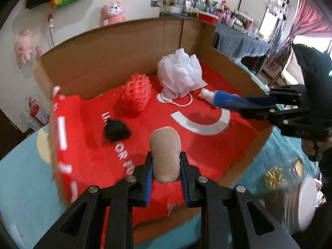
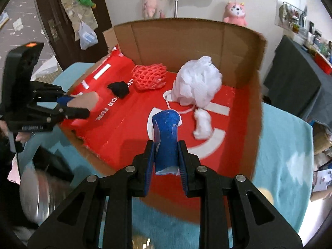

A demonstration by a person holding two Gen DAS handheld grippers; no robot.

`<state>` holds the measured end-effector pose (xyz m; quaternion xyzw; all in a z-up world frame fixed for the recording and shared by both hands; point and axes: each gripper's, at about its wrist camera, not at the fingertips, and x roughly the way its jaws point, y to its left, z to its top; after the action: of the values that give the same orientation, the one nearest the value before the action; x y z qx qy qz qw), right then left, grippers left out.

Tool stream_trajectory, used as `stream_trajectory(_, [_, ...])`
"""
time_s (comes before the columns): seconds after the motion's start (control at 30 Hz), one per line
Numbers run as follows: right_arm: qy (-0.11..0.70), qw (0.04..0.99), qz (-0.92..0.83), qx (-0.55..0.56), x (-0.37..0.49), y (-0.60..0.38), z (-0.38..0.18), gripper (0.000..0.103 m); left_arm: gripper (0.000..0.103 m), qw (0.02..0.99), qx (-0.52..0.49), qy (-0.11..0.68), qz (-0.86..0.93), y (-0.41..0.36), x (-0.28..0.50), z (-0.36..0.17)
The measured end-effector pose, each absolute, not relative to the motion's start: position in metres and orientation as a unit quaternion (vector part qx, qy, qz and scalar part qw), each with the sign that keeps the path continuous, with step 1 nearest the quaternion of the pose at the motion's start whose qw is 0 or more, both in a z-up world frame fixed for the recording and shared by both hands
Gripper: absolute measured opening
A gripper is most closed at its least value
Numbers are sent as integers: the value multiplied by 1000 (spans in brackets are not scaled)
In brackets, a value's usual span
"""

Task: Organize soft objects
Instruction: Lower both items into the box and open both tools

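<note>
My left gripper (image 1: 166, 166) is shut on a tan soft roll (image 1: 165, 151) above the near edge of the open cardboard box (image 1: 116, 47) with a red floor; it also shows in the right wrist view (image 2: 83, 103). My right gripper (image 2: 167, 155) is shut on a blue roll (image 2: 166, 137) over the box's right side, seen too in the left wrist view (image 1: 230, 101). Inside lie a white mesh pouf (image 1: 179, 72), a red foam net (image 1: 137, 93), a black fuzzy piece (image 1: 116, 129) and a small white wad (image 2: 202, 124).
The box sits on a teal cloth (image 2: 280, 155). A shiny metal container (image 1: 300, 191) stands at the box's near side between the grippers. Pink plush toys (image 1: 113, 13) hang on the wall behind. A cluttered table (image 1: 238, 39) is at the back right.
</note>
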<state>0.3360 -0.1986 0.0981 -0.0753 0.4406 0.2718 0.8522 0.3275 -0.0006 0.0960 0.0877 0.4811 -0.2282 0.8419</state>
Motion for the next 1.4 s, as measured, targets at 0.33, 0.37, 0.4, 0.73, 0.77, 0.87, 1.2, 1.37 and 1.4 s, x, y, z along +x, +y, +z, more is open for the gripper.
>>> stream_trajectory(0.33, [508, 819, 247, -97, 399, -159, 68, 22, 27, 813, 132, 528, -206, -44, 383, 63])
stream_trajectory(0.37, [511, 818, 243, -100, 403, -157, 65, 22, 29, 814, 135, 528, -201, -45, 386, 61])
stream_trajectory(0.4, [513, 818, 241, -101, 405, -156, 63, 22, 30, 815, 137, 528, -196, -44, 389, 59])
stream_trajectory(0.73, [522, 813, 236, -106, 414, -153, 56, 23, 37, 818, 138, 523, -196, -42, 393, 54])
stream_trajectory(0.77, [523, 812, 237, -106, 416, -151, 55, 23, 39, 818, 137, 522, -196, -41, 393, 55])
stream_trajectory(0.87, [527, 809, 236, -112, 417, -148, 52, 23, 41, 818, 138, 522, -198, -42, 394, 55])
stream_trajectory(1.2, [533, 806, 230, -113, 416, -147, 50, 25, 56, 826, 133, 508, -202, -29, 377, 68])
stream_trajectory(1.37, [524, 812, 228, -117, 412, -147, 55, 63, 69, 837, 127, 494, -197, -16, 363, 77])
stream_trajectory(1.4, [513, 819, 226, -119, 409, -147, 58, 69, 69, 839, 125, 492, -195, -13, 363, 79])
